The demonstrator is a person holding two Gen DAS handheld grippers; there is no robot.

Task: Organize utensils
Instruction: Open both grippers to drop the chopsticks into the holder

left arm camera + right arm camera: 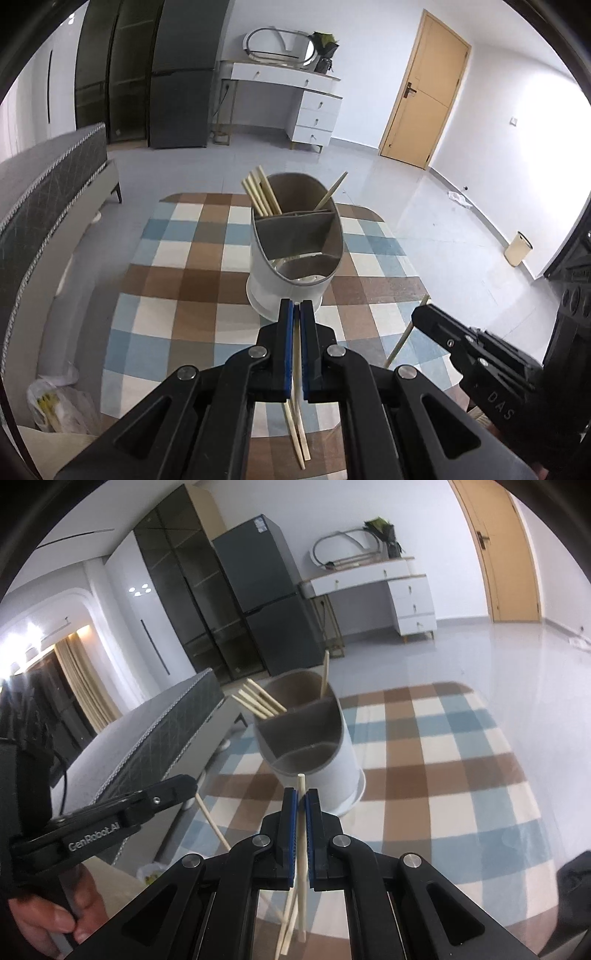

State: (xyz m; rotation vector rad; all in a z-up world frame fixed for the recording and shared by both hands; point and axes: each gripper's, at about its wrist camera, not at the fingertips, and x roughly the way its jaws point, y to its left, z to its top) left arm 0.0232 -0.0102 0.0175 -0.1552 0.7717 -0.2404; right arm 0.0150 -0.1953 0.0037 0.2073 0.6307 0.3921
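A white oval utensil holder (271,291) (345,771) with grey dividers stands on the checked tablecloth (184,295). Several chopsticks (260,195) (258,701) lean in its back compartment, and one more (332,192) leans apart at the right. My left gripper (296,307) is shut on a chopstick (297,365) that hangs down between its blue pads, just in front of the holder. My right gripper (301,795) is shut on another chopstick (302,834), whose tip pokes up above the pads. Each gripper also shows in the other view: the left gripper (188,784), the right gripper (419,314).
More loose chopsticks (288,923) lie near the table's front edge below the grippers. A grey padded bench (44,206) stands left of the table. A plastic bag (55,406) lies on the floor. A person's hand (40,919) grips the left handle. A small bin (517,249) stands by the right wall.
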